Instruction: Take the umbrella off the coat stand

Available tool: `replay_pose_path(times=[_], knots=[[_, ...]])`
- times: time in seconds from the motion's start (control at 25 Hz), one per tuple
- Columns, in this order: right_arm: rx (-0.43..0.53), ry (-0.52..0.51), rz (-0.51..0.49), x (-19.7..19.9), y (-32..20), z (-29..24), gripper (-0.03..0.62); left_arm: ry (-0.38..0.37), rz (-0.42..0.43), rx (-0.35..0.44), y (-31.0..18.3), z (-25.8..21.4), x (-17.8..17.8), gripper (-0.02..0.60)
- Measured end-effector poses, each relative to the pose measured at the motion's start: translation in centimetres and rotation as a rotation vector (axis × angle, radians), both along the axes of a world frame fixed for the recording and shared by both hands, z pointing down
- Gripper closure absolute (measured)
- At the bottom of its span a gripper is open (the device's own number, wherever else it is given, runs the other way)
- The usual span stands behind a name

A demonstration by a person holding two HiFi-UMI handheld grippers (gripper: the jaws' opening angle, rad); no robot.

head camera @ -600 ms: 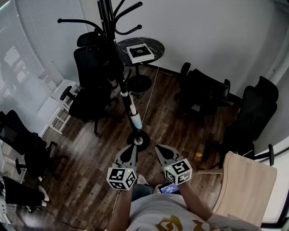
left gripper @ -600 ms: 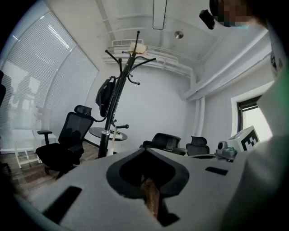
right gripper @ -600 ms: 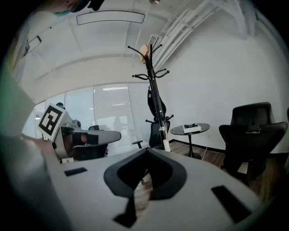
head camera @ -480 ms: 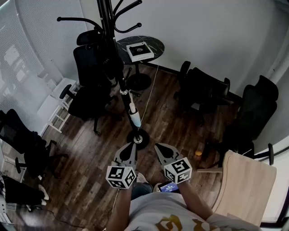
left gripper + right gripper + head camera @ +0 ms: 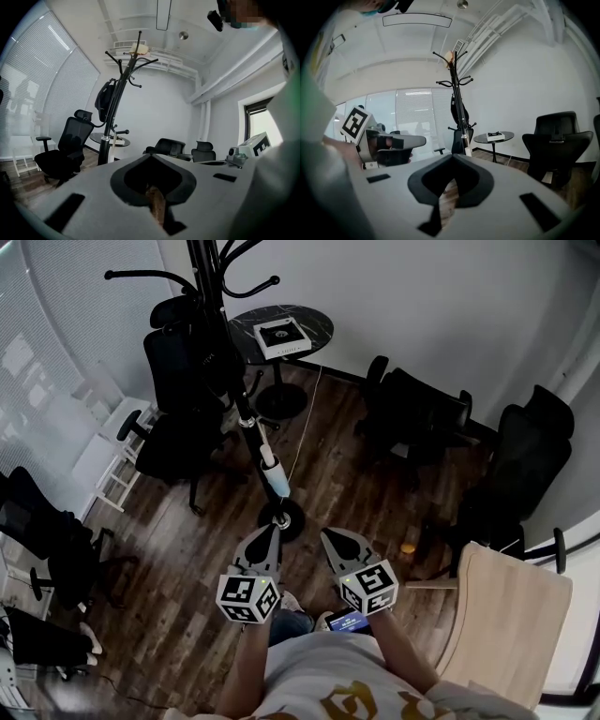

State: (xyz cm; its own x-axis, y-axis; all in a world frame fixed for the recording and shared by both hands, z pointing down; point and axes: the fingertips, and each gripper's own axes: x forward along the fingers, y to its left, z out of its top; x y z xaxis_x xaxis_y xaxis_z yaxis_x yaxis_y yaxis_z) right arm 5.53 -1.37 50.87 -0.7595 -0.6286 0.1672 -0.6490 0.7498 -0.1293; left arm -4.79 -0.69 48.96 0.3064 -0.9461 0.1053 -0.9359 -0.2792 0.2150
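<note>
Left hand-held gripper [image 5: 270, 531], right hand-held gripper [image 5: 328, 536] closed, empty | umbrella [image 5: 272, 474] hangs ahead | our snagged pull could topple coat stand [image 5: 208, 282].

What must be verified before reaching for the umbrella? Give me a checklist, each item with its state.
1. Umbrella on the coat stand: ok, it hangs along the pole.
2. Left gripper open to grasp: not ok, jaws together with nothing between them.
3. Right gripper open to grasp: not ok, jaws together and empty.
4. Grippers at the umbrella: not ok, both are held low by the person's body, apart from the stand.
5. How the umbrella is hooked on: cannot tell, too small in every view.
</note>
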Motion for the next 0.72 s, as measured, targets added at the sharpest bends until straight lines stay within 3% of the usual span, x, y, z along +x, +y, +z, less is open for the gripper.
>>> replay_pose_path(times=[0.36,0.72], knots=[[0.023,0.019,0.055,2.0,-0.7,0.3,0.582,0.041,-0.007,0.005,-0.6,0.8,0.8,0.56],[-0.03,0.017,0.031,0.1,-4.2,1.8,0.582,0.053,-0.036,-0.017,-4.2,2.1,-1.4,0.56]])
